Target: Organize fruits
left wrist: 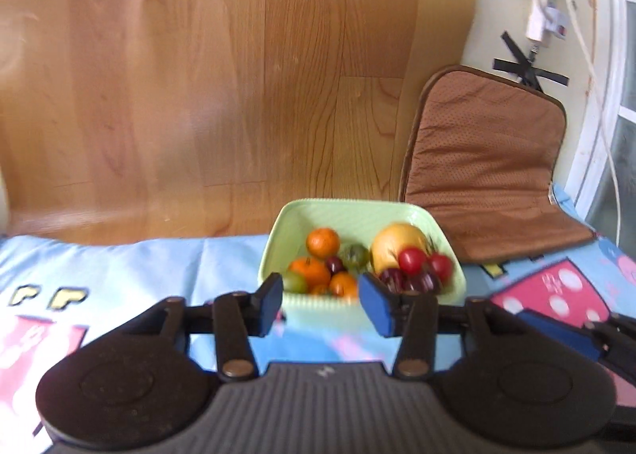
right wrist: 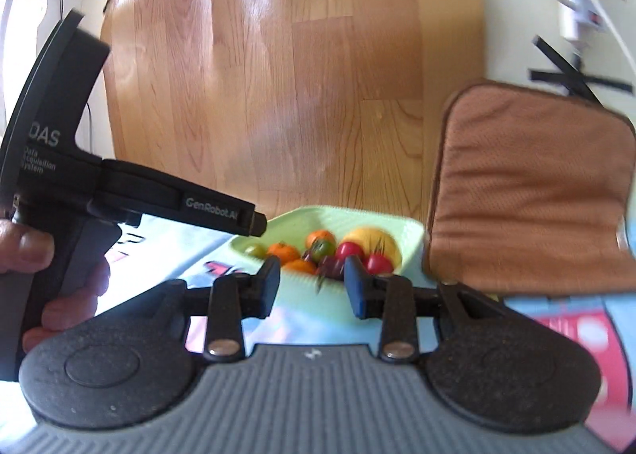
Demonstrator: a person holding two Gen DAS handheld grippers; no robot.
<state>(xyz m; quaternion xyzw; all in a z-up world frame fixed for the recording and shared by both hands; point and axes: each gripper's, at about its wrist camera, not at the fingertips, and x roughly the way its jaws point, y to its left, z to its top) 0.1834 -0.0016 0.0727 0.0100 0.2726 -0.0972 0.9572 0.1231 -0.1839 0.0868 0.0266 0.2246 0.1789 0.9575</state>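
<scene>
left gripper [left wrist: 321, 301] part-open, empty | right gripper [right wrist: 312, 287] part-open, empty | risk: bowl [left wrist: 274, 251] heaped, a nudge spills small fruit [left wrist: 413, 260]

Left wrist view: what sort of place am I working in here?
Probably a room in a home, with the work done at floor level: a wooden plank floor, a cartoon-print blanket spread over it, a brown seat cushion, and a green bowl of fruit.

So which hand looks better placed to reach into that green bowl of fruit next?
Probably the left gripper: its open jaws face the green bowl squarely. The right gripper, also open and empty, looks about as close, so it's a near call.
</scene>
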